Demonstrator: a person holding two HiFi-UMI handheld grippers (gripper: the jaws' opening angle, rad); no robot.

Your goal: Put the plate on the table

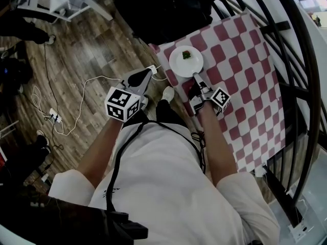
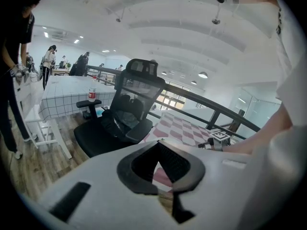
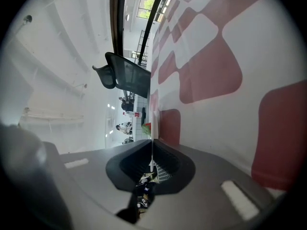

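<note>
A white plate [image 1: 186, 61] with a small green and red bite of food lies over the near left corner of the red-and-white checkered table [image 1: 245, 75]. My right gripper [image 1: 196, 76] is shut on the plate's near rim. In the right gripper view the plate [image 3: 152, 128] shows edge-on as a thin white line pinched between the jaws of the right gripper [image 3: 152, 145], with the checkered cloth [image 3: 216, 66] close alongside. I cannot tell whether the plate touches the cloth. My left gripper [image 1: 140, 80] hangs over the wooden floor left of the table; the left gripper [image 2: 159, 143] is shut and empty.
A black office chair [image 2: 127, 114] stands at the table's far end. A dark curved railing [image 1: 301, 86] runs along the table's right side. White cables and a power strip [image 1: 53, 117] lie on the floor to the left. People stand in the background.
</note>
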